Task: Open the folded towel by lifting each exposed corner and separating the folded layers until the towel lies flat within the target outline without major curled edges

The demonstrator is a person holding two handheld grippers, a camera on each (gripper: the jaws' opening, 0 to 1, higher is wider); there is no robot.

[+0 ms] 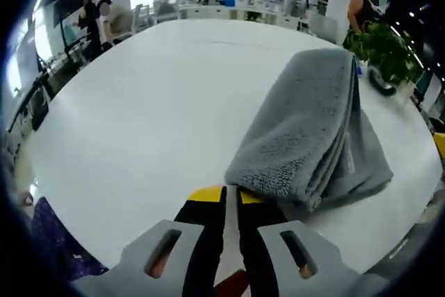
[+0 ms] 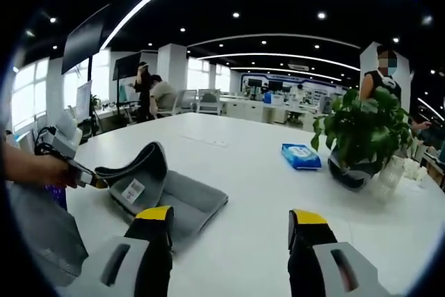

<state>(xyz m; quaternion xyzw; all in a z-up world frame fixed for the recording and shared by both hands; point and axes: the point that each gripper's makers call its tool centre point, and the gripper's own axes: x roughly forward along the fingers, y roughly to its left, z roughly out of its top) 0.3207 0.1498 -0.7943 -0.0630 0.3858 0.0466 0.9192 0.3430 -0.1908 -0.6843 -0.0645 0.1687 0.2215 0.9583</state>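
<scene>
A grey folded towel (image 1: 313, 130) lies on the white table (image 1: 153, 130), several layers showing at its near edge. My left gripper (image 1: 229, 196) has its jaws almost together at the towel's near corner. In the right gripper view that left gripper (image 2: 82, 172), held by a hand, pinches a corner of the towel (image 2: 181, 199) and holds the top layer up in an arch, with a white label (image 2: 132, 190) showing underneath. My right gripper (image 2: 231, 224) hangs open over the table, just right of the towel and holding nothing.
A potted plant (image 2: 361, 133) and a blue wipes pack (image 2: 301, 156) sit on the table (image 2: 264, 179) beyond the towel. People stand at desks in the background. The near table edge lies just under my left gripper.
</scene>
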